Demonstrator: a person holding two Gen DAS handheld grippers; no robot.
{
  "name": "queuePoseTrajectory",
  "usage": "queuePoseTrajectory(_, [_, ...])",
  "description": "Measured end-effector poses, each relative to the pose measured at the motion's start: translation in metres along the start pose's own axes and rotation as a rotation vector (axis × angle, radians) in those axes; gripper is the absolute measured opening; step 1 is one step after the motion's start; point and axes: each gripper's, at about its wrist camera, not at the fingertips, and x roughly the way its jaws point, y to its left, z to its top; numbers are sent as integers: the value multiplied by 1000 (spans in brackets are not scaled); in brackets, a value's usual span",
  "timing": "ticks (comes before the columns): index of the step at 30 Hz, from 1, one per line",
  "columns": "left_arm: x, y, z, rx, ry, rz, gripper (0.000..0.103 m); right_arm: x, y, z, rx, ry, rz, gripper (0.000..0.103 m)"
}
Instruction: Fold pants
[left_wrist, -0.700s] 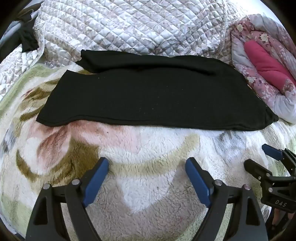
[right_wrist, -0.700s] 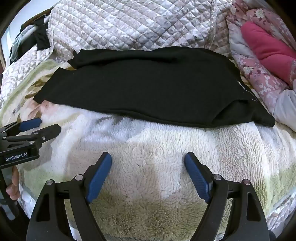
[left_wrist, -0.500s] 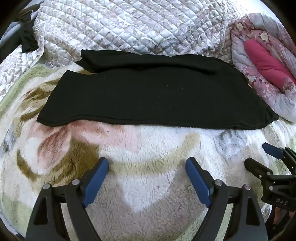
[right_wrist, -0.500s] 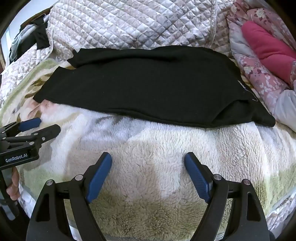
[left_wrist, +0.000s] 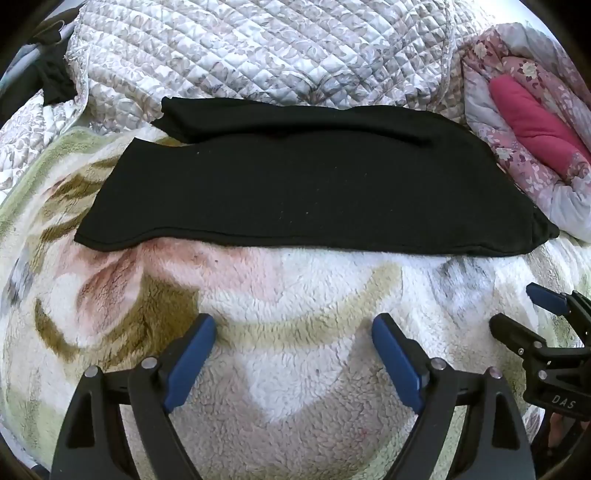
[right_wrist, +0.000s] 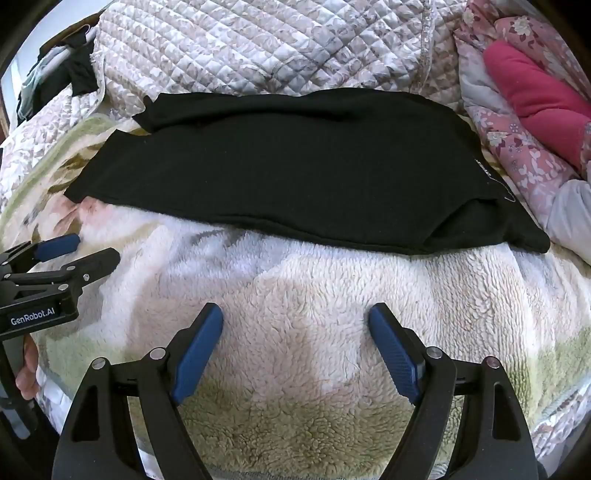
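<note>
Black pants (left_wrist: 314, 192) lie flat across a fleece blanket (left_wrist: 295, 288), one leg folded over the other, leg ends to the left and waist to the right; they also show in the right wrist view (right_wrist: 295, 177). My left gripper (left_wrist: 293, 325) is open and empty, hovering over the blanket short of the pants' near edge. My right gripper (right_wrist: 295, 314) is open and empty, also short of the near edge. Each gripper shows in the other's view: the right one (left_wrist: 517, 310) at the right edge, the left one (right_wrist: 88, 247) at the left edge.
A quilted grey-pink cover (left_wrist: 277, 55) lies bunched behind the pants. A pink floral duvet with a magenta lining (left_wrist: 528, 122) sits at the right. Dark clothes (right_wrist: 77, 74) hang at the far left.
</note>
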Motion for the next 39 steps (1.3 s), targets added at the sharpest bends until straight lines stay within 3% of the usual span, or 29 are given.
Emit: queuePoseTrajectory(39, [2, -1, 2, 5, 6, 6, 92, 5, -3, 2, -10, 34, 0, 82])
